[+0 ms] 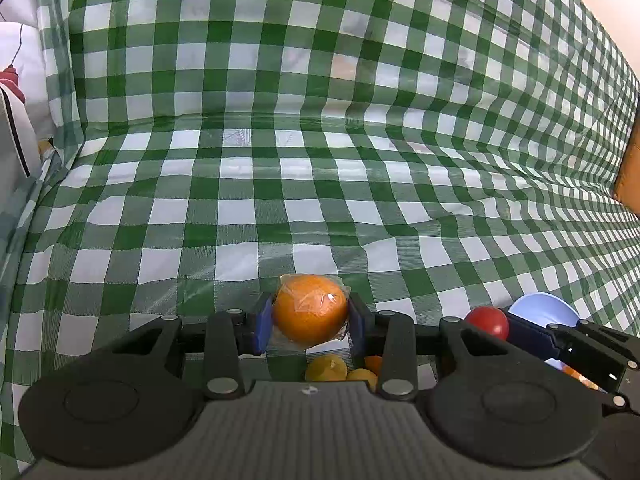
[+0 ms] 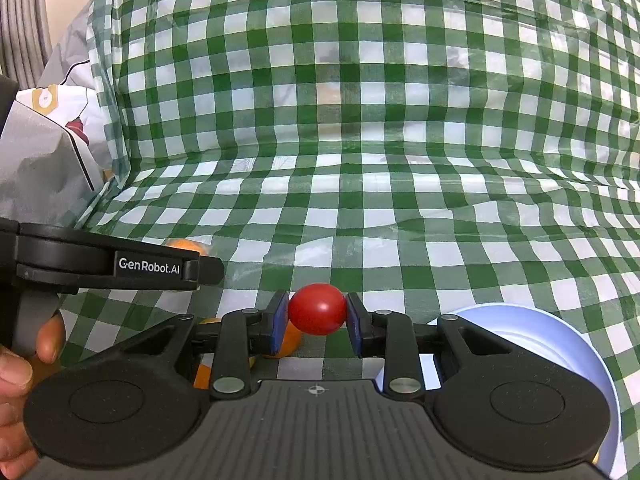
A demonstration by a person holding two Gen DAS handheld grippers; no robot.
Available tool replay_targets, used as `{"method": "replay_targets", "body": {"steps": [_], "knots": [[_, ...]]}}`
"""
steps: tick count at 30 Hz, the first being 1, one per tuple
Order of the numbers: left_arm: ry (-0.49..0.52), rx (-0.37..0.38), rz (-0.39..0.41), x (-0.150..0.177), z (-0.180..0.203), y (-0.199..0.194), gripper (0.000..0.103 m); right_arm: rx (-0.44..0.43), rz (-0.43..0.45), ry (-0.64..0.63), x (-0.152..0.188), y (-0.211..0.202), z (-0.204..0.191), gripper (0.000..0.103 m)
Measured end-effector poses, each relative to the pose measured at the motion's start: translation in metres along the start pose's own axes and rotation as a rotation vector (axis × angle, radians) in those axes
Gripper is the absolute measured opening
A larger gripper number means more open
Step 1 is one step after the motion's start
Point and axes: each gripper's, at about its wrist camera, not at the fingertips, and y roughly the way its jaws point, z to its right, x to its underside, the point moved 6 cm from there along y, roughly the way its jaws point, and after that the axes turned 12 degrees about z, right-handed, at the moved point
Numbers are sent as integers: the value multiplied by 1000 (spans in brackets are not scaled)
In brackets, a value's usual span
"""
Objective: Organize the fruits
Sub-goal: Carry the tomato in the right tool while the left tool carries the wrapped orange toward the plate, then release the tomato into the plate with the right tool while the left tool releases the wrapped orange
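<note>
A green-and-white checked cloth (image 1: 320,184) is spread over the desk and is draped up behind it, filling most of both views; creases are seen where it bends from flat to upright. At the left edge of the right wrist view, white printed fabric (image 2: 44,148) is seen beside the cloth.

A pale blue bowl (image 2: 560,344) is set on the cloth at the lower right of the right wrist view, partly hidden by the gripper body; in the left wrist view its rim (image 1: 546,308) is seen just behind the other gripper.

The left gripper (image 1: 310,322) is held above the cloth, its jaws closed narrowly on a wrapped orange (image 1: 310,310), which is pressed between the blue pads (image 1: 262,322) and is covered in clear film. Below it, several loose small oranges (image 1: 326,368) are lying on the cloth, close together.

The right gripper (image 2: 317,316) is held beside the bowl, its jaws closed on a small red fruit (image 2: 317,309), smooth and round, clamped between the pads and lifted clear of the cloth. The same red fruit (image 1: 488,322) is seen in the left wrist view, near the bowl's rim. The person's left hand (image 2: 24,364) is seen gripping the left gripper's handle.
</note>
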Motion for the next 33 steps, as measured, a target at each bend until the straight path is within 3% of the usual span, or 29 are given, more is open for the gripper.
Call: {"method": "replay_targets", "body": {"steps": [15, 26, 33], "knots": [[74, 70, 29, 2, 18, -14, 42, 59, 48, 3, -13, -24, 20, 32], [113, 149, 46, 8, 43, -27, 42, 298, 112, 140, -26, -63, 111, 32], [161, 252, 89, 11, 84, -36, 42, 336, 103, 145, -17, -77, 134, 32]]}}
